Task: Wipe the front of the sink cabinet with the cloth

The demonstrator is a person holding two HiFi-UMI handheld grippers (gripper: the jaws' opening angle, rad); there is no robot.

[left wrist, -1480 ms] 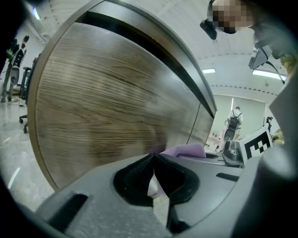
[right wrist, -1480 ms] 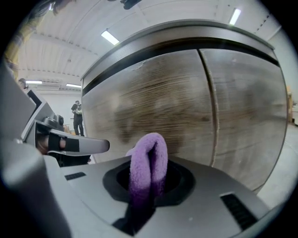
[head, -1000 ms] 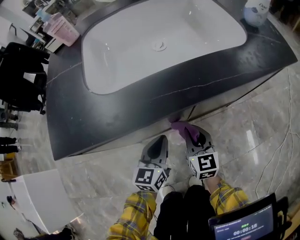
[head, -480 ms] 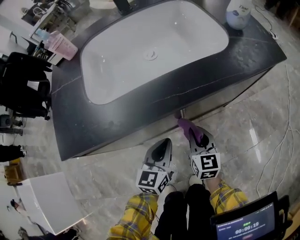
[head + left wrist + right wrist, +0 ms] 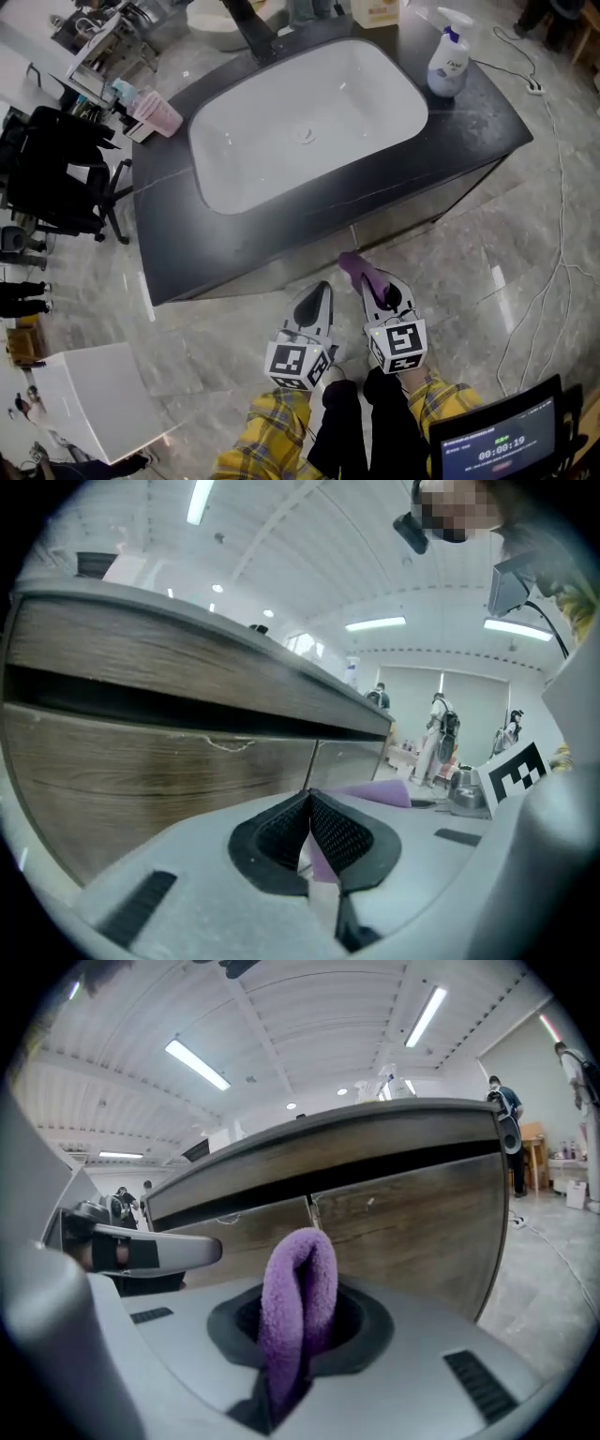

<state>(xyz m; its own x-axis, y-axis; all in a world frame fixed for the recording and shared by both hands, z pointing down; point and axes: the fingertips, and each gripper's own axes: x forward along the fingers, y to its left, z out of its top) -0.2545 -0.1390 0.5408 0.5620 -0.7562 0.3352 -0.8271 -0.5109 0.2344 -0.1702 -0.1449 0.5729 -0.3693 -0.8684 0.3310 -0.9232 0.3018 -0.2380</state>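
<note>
1. The right gripper (image 5: 298,1340) has its jaws clamped on a folded purple cloth (image 5: 300,1288). The looped end of the cloth sticks out ahead of the jaws.
2. The left gripper (image 5: 309,832) has its jaws pressed together at the tips, and I can make out nothing gripped in them. In the head view it hangs at about 9 o'clock of the right gripper.
3. The cabinet front (image 5: 403,1213) lies at 12 o'clock from the cloth, near but apart. The door seam (image 5: 314,1213) is almost dead ahead.
4. In the head view the front runs from about 8 o'clock to 2 o'clock, under the dark bench (image 5: 450,141) that holds the sink (image 5: 309,122).
5. Judging from this, the right arm has the work. It should push the loop forward until it touches the wood, then sweep sideways along that long axis.
</note>
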